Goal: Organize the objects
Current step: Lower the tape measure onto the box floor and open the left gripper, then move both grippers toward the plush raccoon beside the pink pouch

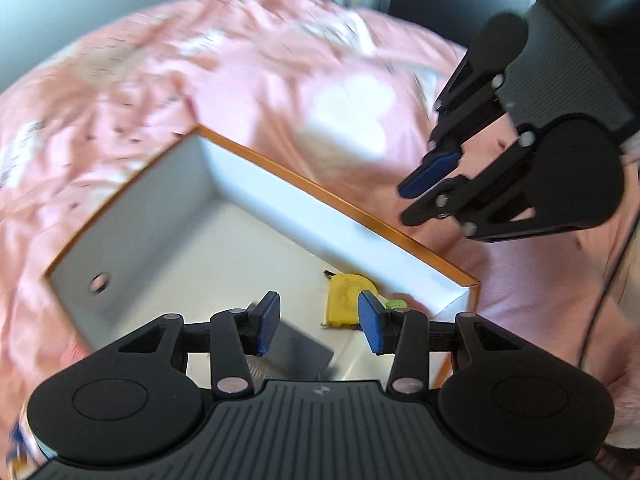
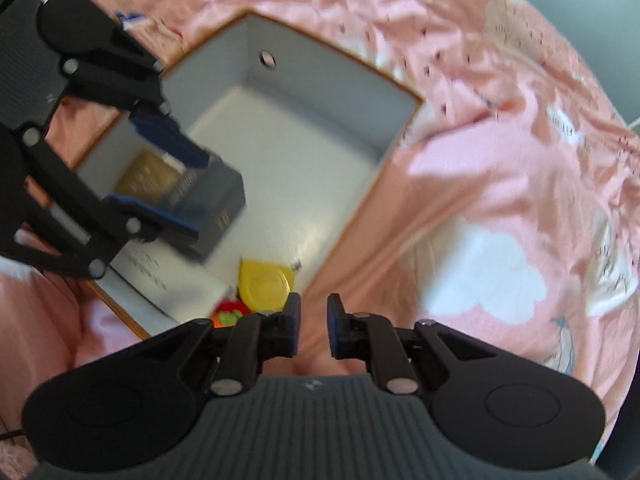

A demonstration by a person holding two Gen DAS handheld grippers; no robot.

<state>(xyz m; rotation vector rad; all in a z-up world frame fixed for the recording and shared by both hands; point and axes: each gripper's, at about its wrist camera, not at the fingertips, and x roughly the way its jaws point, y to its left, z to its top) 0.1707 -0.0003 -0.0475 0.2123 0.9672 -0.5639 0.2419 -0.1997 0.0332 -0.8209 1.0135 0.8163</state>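
Note:
A white storage box with an orange rim (image 1: 320,192) (image 2: 320,92) lies open on a pink bedspread. At its near end lie a yellow round-cornered case (image 1: 344,300) (image 2: 264,284) and a small green and red toy (image 1: 394,303) (image 2: 228,316). My left gripper (image 1: 319,324) (image 2: 196,196) hangs over the box, its blue pads shut on a dark grey carton (image 1: 296,344) (image 2: 220,204) with gold print. My right gripper (image 2: 314,328) (image 1: 406,204) hovers just outside the box's long side. A narrow gap separates its pads and nothing is between them.
Wrinkled pink bedding with white cloud prints (image 1: 240,60) (image 2: 480,160) surrounds the box. A white printed sheet (image 2: 160,276) lies inside the box under the left gripper. A blue and white item (image 2: 128,16) sits beyond the left gripper. A dark cable (image 1: 600,300) trails at the right.

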